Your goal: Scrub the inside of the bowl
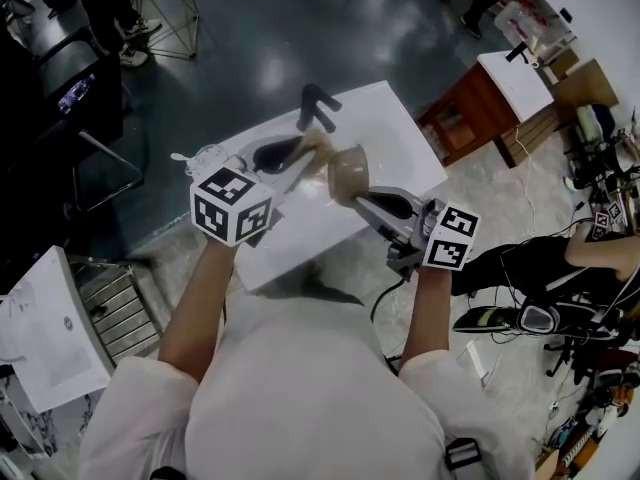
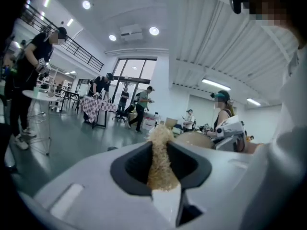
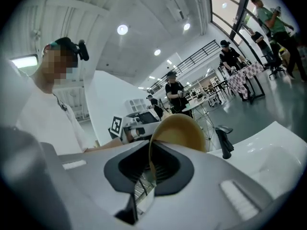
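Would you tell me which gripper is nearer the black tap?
Left. The left gripper, holding the scrubber, sits just below the black tap in the head view; the right gripper, with the bowl, is farther off, lower right.

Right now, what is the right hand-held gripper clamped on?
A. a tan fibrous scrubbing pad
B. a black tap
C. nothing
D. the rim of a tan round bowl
D: in the right gripper view, the right hand-held gripper has its jaws closed on the thin rim of the tan round bowl.
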